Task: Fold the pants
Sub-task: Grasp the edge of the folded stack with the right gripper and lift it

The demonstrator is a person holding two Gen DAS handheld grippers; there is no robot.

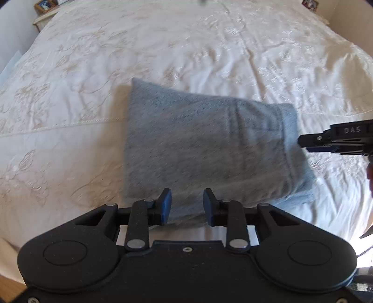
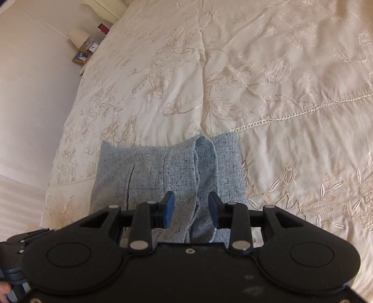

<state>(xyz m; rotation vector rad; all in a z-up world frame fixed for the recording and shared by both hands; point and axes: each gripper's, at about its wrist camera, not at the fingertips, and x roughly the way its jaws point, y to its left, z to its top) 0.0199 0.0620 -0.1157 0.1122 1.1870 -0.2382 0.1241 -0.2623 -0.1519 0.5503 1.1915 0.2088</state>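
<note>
The grey-blue pants (image 1: 205, 144) lie folded into a compact rectangle on the white embroidered bedspread (image 1: 163, 46). My left gripper (image 1: 187, 204) is open and empty, its blue pads just above the near edge of the fold. My right gripper (image 2: 191, 208) is open and empty over the waistband end of the pants (image 2: 167, 172), where the folded layers show. The right gripper also shows in the left wrist view (image 1: 310, 142), at the right edge of the pants; its jaws look close together from the side.
The bedspread (image 2: 256, 81) stretches far beyond the pants. A bedside table with a lamp (image 2: 79, 37), a clock and a framed picture (image 2: 81, 57) stands by the wall. Another frame (image 1: 45, 5) sits at the far left corner. Wooden floor shows bottom left.
</note>
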